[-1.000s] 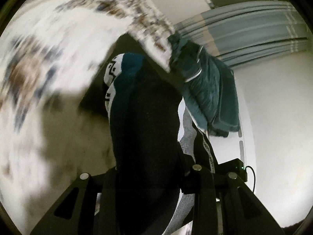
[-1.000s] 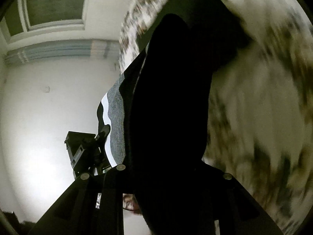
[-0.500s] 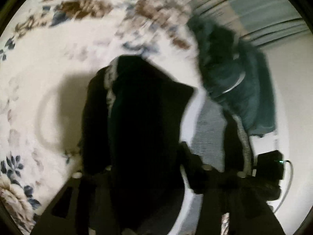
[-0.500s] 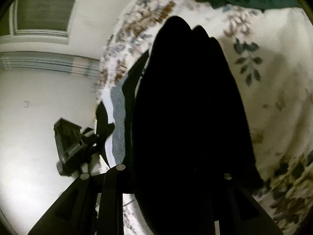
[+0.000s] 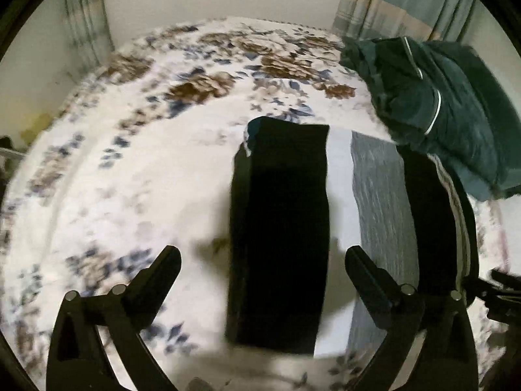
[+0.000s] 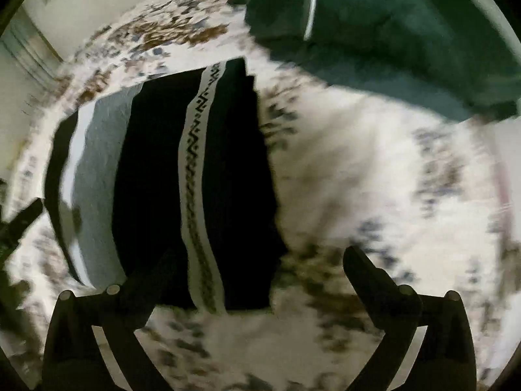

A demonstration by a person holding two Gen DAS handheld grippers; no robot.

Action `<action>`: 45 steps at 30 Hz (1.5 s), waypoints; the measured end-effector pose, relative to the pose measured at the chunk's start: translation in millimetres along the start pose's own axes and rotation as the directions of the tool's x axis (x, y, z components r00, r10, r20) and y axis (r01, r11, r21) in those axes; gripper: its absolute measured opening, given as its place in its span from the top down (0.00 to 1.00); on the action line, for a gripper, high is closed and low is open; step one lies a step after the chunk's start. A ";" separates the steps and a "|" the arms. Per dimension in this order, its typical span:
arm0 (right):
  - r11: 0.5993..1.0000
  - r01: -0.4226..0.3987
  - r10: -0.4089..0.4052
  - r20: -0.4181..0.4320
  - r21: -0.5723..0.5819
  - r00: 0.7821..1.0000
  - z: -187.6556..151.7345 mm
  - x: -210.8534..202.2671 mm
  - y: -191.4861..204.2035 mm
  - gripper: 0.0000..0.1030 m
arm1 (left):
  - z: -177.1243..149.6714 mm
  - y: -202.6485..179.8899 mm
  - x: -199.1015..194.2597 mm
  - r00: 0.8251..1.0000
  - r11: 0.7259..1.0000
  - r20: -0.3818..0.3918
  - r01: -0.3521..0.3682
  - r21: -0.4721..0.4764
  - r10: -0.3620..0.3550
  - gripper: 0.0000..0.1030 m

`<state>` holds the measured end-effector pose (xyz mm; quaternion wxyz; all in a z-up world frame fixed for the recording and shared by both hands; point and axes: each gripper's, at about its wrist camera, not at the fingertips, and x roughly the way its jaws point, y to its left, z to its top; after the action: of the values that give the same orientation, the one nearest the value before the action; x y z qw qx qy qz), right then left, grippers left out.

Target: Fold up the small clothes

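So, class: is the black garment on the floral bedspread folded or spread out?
Folded. The black garment lies on the floral bedspread as a narrow, straight-edged rectangle with layered edges at its far corner.

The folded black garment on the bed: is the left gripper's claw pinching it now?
Apart. In the left wrist view the left gripper has its jaws opening, and pale bedspread shows between each finger and the folded black garment, which lies flat.
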<state>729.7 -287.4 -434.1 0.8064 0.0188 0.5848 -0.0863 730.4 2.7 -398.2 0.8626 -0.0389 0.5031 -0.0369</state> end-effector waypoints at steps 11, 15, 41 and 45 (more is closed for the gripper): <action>0.996 0.086 -0.087 0.138 0.012 0.987 -71.0 -169.9 -5.7 0.00 | -34.6 -37.0 -148.1 0.994 0.998 0.101 -0.037 0.048 0.032 0.00; 0.995 0.102 -0.103 0.215 0.014 0.971 -99.5 -239.2 -12.2 0.00 | -49.6 -45.6 -210.1 0.989 0.998 0.146 -0.042 0.049 0.035 0.00; 1.000 0.004 0.011 0.540 -0.026 0.842 -295.9 -594.0 -67.7 0.00 | -158.6 -80.5 -513.9 0.916 0.999 0.401 -0.036 0.022 0.024 0.00; 1.000 -0.004 0.018 0.565 -0.026 0.825 -313.0 -619.8 -75.6 0.00 | -169.1 -83.5 -529.8 0.912 0.999 0.410 -0.035 0.017 0.025 0.00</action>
<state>236.7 -248.1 59.0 0.9440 -0.0137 0.3207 -0.0763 321.0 -31.0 -14.1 0.9497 -0.0276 0.3112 -0.0208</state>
